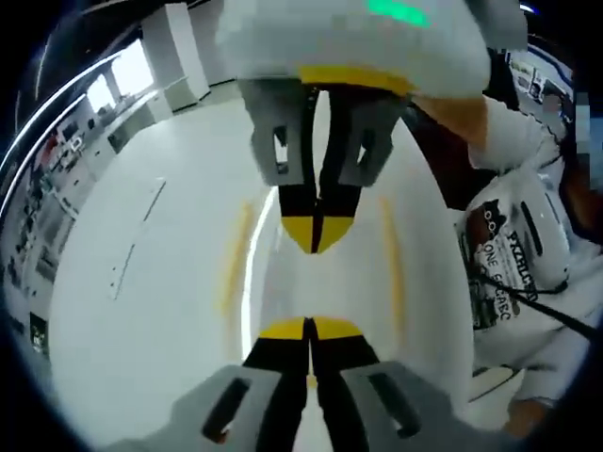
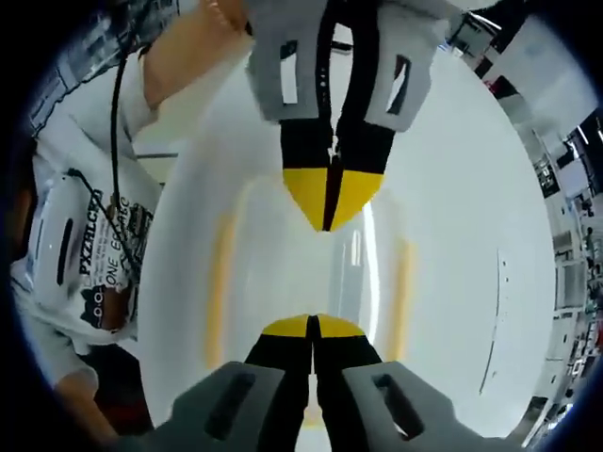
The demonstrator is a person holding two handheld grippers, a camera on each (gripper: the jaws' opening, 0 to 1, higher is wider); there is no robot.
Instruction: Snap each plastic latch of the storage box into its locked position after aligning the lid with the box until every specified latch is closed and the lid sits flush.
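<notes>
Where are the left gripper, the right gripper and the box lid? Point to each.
left gripper (image 1: 309, 331): left gripper view, yellow tips.
right gripper (image 2: 312, 330): right gripper view, yellow tips.
box lid (image 2: 283, 273): right gripper view, white top surface.

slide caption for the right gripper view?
Two shut hand-held grippers, right and left, meet tip to tip above a white lid with yellow latches.

A white lid (image 1: 283, 282) with yellow strips lies blurred between the two grippers, its edges smeared so no latch can be made out. The person's printed white shirt (image 2: 94, 254) is cut off at the frame edge, its lettering only partly readable. Background shelving (image 1: 57, 160) is too small to identify.
</notes>
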